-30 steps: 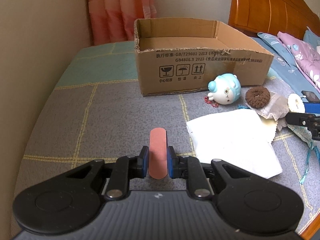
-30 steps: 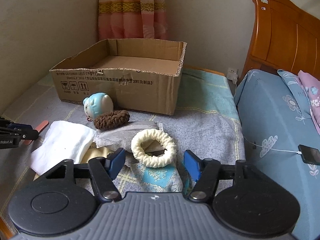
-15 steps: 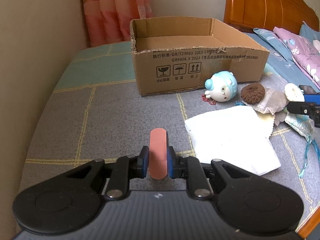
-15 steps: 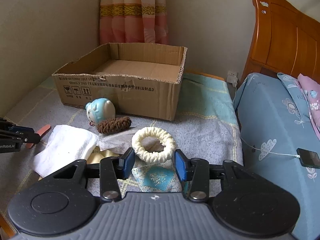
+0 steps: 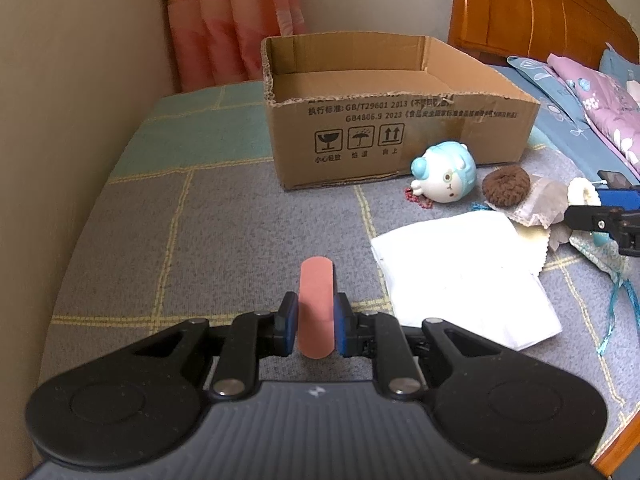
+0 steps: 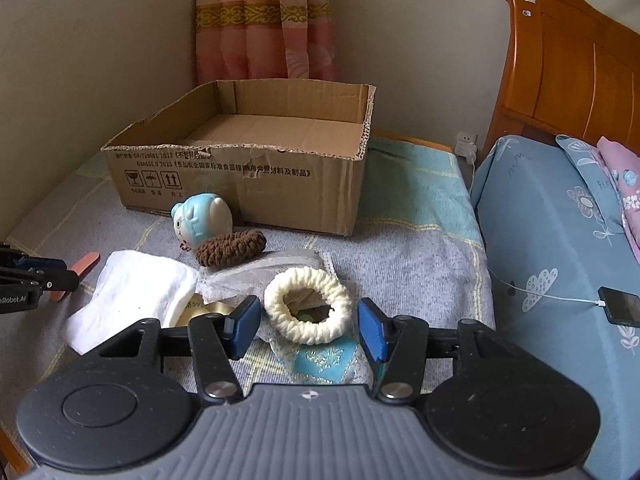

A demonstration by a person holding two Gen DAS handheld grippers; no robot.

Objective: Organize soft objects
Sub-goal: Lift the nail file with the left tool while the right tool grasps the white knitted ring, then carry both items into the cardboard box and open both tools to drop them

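My left gripper [image 5: 316,322] is shut on a flat pink strip [image 5: 316,300] and holds it above the grey bedcover. An open cardboard box [image 5: 384,108] stands ahead. In front of it lie a blue-white plush toy [image 5: 444,176], a brown knitted ring [image 5: 506,186] and a white folded cloth [image 5: 464,272]. My right gripper [image 6: 310,326] is open, its pads either side of a cream knitted ring [image 6: 308,310] that lies on a pile of fabric pouches [image 6: 326,362]. The box [image 6: 248,176], the toy [image 6: 202,220] and the brown ring [image 6: 232,246] also show in the right wrist view.
A wall runs along the left of the bed [image 5: 56,120]. A curtain [image 5: 232,20] hangs behind the box. A wooden headboard [image 6: 568,68], blue pillows [image 6: 552,240] and a phone on a cable [image 6: 622,306] are at the right.
My right gripper closed partway around the cream ring, then opened wide again. My left gripper moved slightly forward with the pink strip held in it.
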